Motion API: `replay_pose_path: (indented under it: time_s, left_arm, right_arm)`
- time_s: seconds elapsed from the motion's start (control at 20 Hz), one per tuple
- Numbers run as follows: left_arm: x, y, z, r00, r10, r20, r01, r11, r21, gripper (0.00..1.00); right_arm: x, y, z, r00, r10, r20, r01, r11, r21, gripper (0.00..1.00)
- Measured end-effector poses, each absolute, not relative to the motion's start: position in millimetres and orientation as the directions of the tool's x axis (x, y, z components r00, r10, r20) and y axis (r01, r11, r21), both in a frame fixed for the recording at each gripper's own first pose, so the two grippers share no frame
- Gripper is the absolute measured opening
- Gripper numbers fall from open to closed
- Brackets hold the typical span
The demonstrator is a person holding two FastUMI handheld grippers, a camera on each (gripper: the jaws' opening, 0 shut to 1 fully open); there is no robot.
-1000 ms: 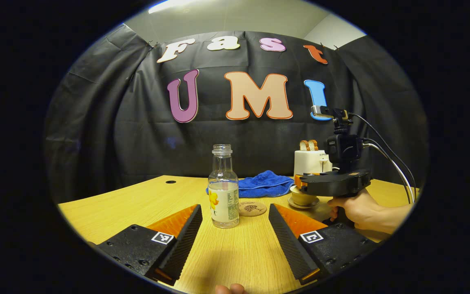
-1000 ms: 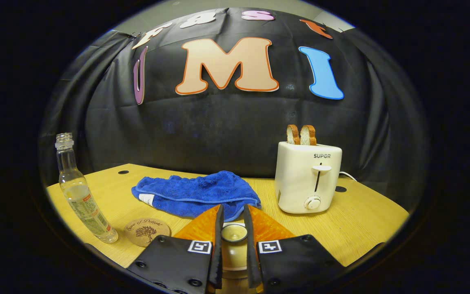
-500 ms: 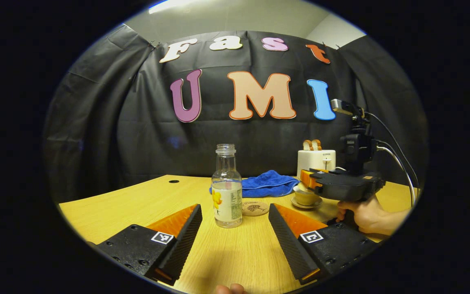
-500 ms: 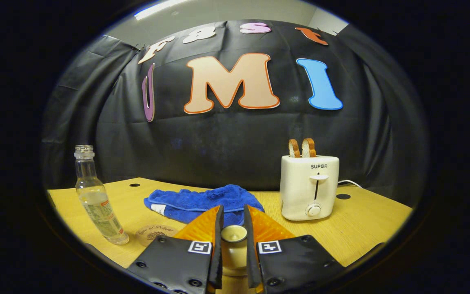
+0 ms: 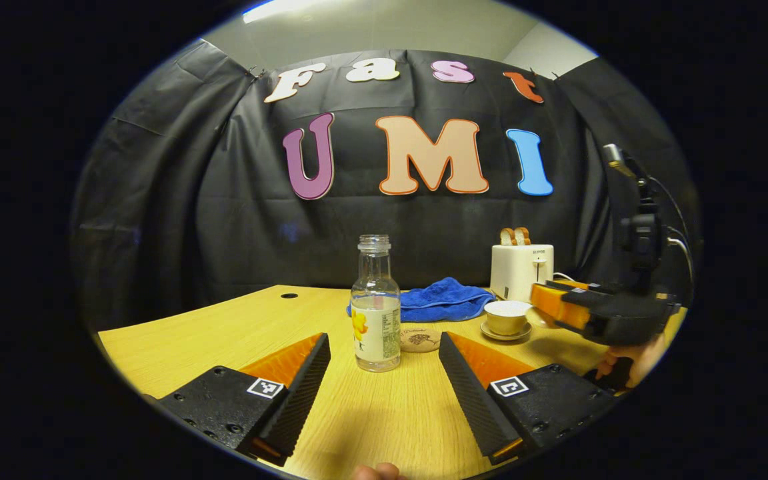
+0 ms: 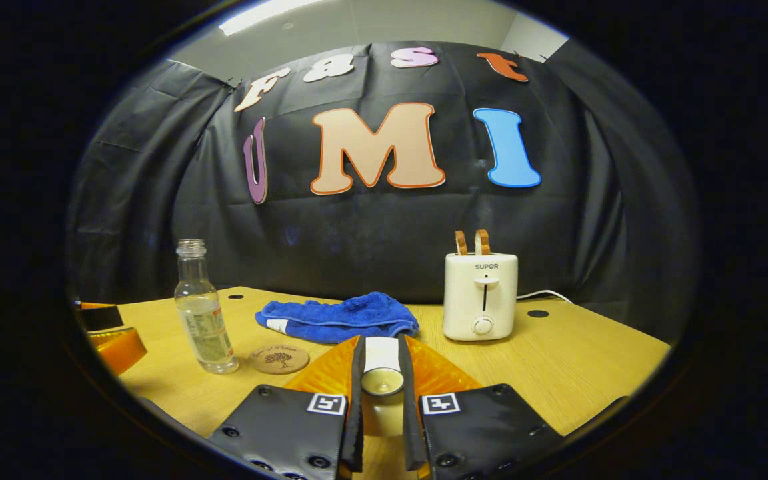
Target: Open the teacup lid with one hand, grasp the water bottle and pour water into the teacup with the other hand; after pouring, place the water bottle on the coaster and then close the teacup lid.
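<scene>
On the table (image 5: 224, 333) stand one water bottle (image 5: 375, 307), one coaster (image 5: 420, 339), one uncovered teacup (image 5: 507, 317), one blue cloth (image 6: 337, 317) and one toaster (image 6: 480, 295) holding two bread slices. The left gripper (image 5: 384, 350) hangs spread wide before the bottle. The right gripper (image 6: 380, 373), pinching the lid (image 6: 381, 380), has drawn back rightward off the cup since a second ago.

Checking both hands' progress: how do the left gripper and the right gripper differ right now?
The left gripper is open and empty; the right gripper is shut on the teacup lid. The left gripper points at the water bottle without touching it; the right gripper holds the lid off the teacup. Both are above the table.
</scene>
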State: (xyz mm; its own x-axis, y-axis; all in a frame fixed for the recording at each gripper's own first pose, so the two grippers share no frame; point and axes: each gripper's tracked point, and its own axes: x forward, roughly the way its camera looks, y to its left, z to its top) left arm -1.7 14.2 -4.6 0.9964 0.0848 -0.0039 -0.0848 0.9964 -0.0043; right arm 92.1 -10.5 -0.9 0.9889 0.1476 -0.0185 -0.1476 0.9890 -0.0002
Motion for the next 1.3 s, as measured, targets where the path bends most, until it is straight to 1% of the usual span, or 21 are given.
replay_pose_path:
  time_s: [0.2,0.35,0.85,1.25,1.3]
  left_arm:
    - [10,16,-5,0.996,0.094,-0.002,-0.094,0.996,-0.002,0.96]
    - [24,23,-6,0.992,0.123,-0.001,-0.123,0.992,-0.002,0.96]
    - [80,34,-6,0.993,0.120,-0.002,-0.120,0.993,0.000,0.96]
    - [111,33,-7,0.997,0.082,-0.002,-0.082,0.997,-0.002,0.96]
    - [114,32,-7,0.997,0.077,-0.002,-0.077,0.997,-0.001,0.99]
  right_arm:
    - [59,-28,2,0.989,0.149,-0.016,-0.149,0.989,0.000,0.27]
    - [45,-37,3,0.989,0.145,-0.013,-0.145,0.989,-0.001,0.27]
    - [41,-40,2,0.989,0.145,-0.013,-0.145,0.989,-0.001,0.27]
    - [40,-40,2,0.990,0.141,-0.012,-0.141,0.990,-0.002,0.27]
    - [39,-41,2,0.990,0.140,-0.013,-0.140,0.990,-0.002,0.27]
